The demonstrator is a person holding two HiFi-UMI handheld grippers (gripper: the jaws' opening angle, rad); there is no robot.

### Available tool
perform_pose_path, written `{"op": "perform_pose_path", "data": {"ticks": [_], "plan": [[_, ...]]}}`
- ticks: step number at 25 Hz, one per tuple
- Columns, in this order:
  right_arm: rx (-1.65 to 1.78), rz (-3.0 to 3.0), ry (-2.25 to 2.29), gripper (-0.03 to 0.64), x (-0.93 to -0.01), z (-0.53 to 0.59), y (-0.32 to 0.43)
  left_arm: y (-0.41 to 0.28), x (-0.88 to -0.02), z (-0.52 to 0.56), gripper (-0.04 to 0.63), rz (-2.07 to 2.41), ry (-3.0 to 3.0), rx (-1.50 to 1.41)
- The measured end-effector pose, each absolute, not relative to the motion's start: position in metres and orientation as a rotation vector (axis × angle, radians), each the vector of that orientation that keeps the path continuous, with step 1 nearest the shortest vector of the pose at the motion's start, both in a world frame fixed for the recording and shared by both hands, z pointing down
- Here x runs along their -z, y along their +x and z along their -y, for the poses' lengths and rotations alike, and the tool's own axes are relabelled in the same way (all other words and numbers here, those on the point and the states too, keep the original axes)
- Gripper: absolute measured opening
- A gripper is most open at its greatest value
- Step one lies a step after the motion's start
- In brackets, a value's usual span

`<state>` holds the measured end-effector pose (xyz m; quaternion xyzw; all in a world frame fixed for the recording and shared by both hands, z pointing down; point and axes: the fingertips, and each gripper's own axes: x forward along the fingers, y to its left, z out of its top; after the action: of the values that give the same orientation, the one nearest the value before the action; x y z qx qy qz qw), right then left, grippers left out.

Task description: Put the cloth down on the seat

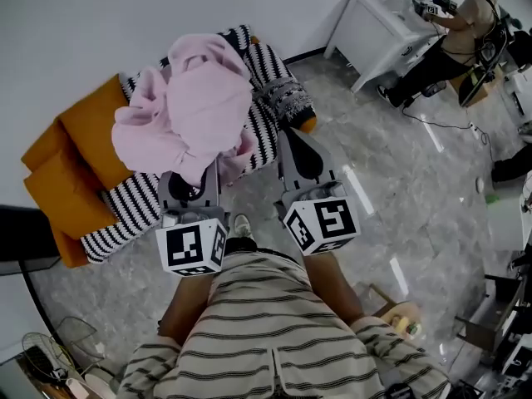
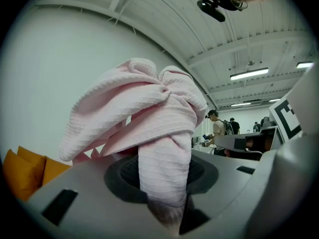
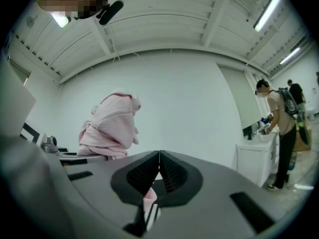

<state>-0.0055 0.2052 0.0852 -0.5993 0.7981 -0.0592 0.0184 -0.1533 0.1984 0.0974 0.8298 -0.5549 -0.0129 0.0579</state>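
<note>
A bunched pink cloth [image 1: 187, 110] hangs in the air over the seat [image 1: 137, 206], a sofa with a black-and-white striped cover. My left gripper [image 1: 206, 171] is shut on the cloth's lower edge. In the left gripper view a thick fold of the cloth [image 2: 159, 133] runs down between the jaws and billows above them. My right gripper [image 1: 293, 138] is shut, just right of the cloth above the sofa's front corner, with nothing in it. From the right gripper [image 3: 159, 154] view the cloth [image 3: 112, 126] shows off to the left.
Orange cushions [image 1: 71, 156] lie along the sofa's left side against a white wall. A white desk [image 1: 374, 32] with a person [image 1: 453, 36] at it stands at the upper right. A black object [image 1: 25, 235] and a wire fan [image 1: 41, 352] sit at the left.
</note>
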Motion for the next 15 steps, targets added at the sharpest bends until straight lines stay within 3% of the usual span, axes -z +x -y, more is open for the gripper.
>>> {"op": "perform_pose_path", "data": {"ticks": [15], "plan": [[0.181, -2.521, -1.933, 0.012, -0.096, -0.129, -0.019, -0.168, -0.120, -0.124, 0.153, 1.647, 2.441, 0.065]]}}
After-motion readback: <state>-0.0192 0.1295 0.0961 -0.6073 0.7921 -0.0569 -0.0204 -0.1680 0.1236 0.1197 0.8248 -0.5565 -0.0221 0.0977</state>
